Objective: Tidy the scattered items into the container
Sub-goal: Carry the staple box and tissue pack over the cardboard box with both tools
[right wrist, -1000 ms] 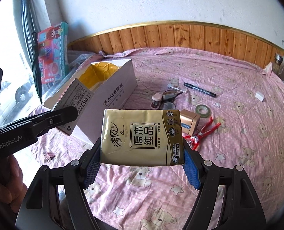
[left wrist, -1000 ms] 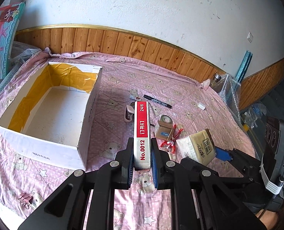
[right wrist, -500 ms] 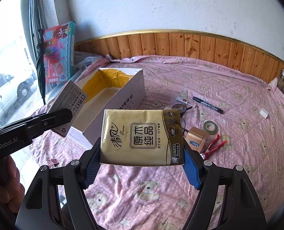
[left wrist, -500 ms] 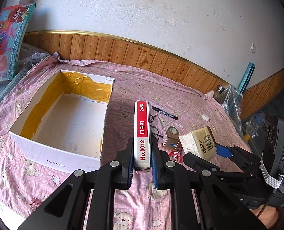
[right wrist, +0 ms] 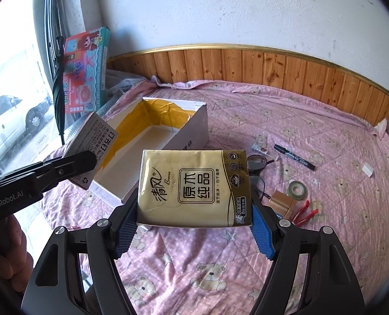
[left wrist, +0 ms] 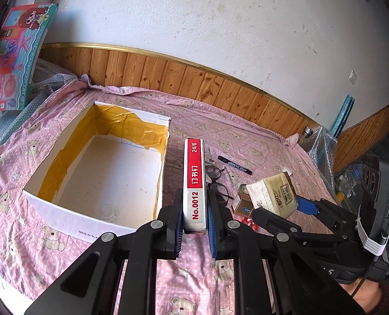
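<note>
Container: cardboard box [left wrist: 99,173], open-topped, on your pink bedspread [right wrist: 312,120].
Left gripper [left wrist: 194,223]: you hold a staple box [left wrist: 194,183], raised right of the container.
Right gripper [right wrist: 194,223]: you clamp a tissue pack [right wrist: 194,186], aloft near it.

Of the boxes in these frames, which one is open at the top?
The large white cardboard box with yellow tape lining its inner walls. It sits on the pink bedspread, open and with nothing inside. The staple box and small gold box are closed.
</note>
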The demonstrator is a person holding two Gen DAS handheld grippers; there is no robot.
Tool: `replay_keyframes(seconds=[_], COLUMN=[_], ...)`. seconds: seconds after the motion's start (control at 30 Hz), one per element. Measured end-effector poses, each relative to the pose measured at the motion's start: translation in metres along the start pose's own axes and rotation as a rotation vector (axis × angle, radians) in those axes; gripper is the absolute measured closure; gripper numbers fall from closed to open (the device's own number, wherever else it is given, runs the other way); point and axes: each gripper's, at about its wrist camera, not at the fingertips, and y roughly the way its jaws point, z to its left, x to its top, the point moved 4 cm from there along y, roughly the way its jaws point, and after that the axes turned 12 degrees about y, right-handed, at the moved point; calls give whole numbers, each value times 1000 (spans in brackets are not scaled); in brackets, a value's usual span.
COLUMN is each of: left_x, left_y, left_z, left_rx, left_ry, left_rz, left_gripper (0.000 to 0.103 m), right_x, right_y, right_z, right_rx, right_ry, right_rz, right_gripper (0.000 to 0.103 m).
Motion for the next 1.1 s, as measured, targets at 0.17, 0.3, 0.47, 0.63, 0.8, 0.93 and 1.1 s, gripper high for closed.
replay_keyframes(seconds=[0.17,0.3,0.47,0.63,0.8,0.93,1.1], left_x=[2,5,8,8,10,14,17], left_y=[1,0,-1,1,1,1,3], left_z=[10,17,26,34,46,55,64], left_rx=[19,27,32,42,53,66,77], left_ry=[-9,-15,-27,-40,-56,-64,-73], left_rz=[4,1,-2,4,7,5,9], left_gripper=[87,87,87,87,87,87,87], right_x=[9,16,23,30,36,43,51], right_y=[5,9,14,20,29,33,39], right_z=[9,15,23,33,44,52,62], right_rx=[5,9,15,25,35,43,48], right_ry=[-12,-15,-30,-40,-49,-57,-75], right_rz=[-4,-6,-2,3,9,8,8], right_gripper=[26,26,26,26,26,26,26])
